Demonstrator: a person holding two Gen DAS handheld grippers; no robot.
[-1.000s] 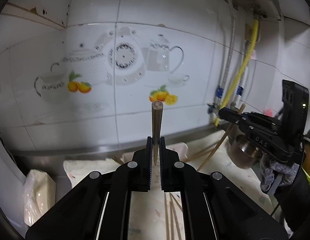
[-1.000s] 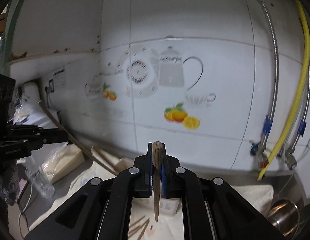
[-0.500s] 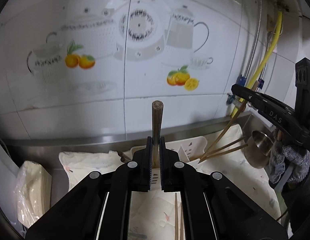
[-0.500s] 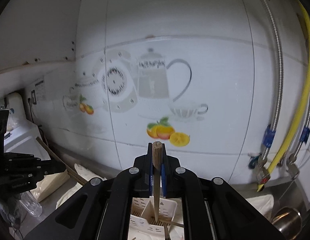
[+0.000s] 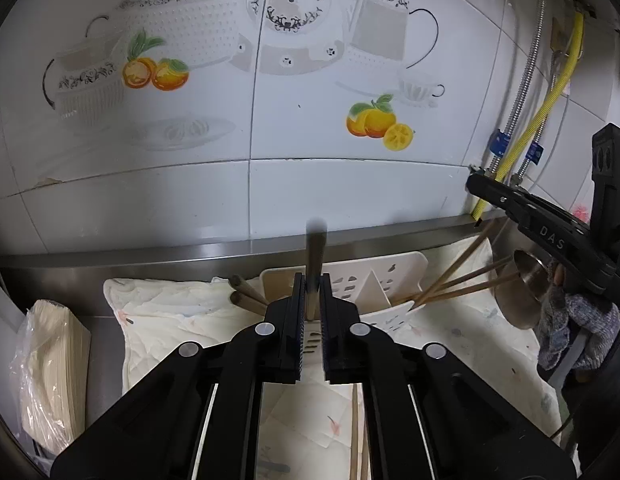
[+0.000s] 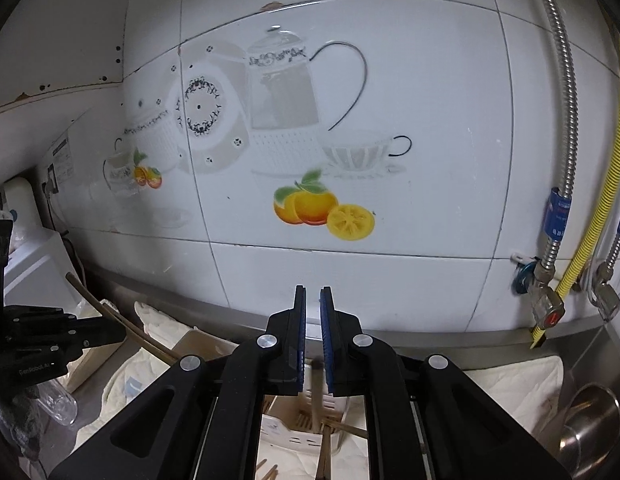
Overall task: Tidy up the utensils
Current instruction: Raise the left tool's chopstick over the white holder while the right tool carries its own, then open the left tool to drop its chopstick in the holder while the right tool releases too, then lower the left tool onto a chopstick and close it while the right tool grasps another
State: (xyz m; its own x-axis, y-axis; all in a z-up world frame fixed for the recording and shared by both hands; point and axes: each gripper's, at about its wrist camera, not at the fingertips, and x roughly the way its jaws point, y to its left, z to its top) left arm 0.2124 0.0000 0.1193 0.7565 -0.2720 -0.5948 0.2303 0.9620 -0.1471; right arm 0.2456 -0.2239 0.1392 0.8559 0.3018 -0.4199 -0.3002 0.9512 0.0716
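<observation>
Glossy white wall tiles (image 5: 310, 184) printed with teapots and oranges ran behind a brushed steel worktop (image 5: 50, 280). A cream quilted cloth (image 5: 170, 320) with a soft, wrinkled surface covered much of the worktop up to its back edge. On the cloth near the back edge sat a white plastic utensil caddy (image 5: 398, 276), slotted and split by dividers. Brown wooden chopsticks (image 5: 462, 280) leaned out of its right compartment; two more round ends (image 5: 240, 288) showed at its left side. A round steel cup (image 5: 518, 292) lay tilted at the cloth's right edge. A bagged stack of pale sheets (image 5: 50, 360) stood at the left edge.

Left gripper (image 5: 311, 300): black ridged fingers stood slightly parted around one upright, blurred chopstick (image 5: 315, 256) above the caddy; whether they pinched it could not be told. Right gripper (image 6: 312, 316): blue-padded fingers apart, grasping nothing, above the caddy (image 6: 282, 432).
</observation>
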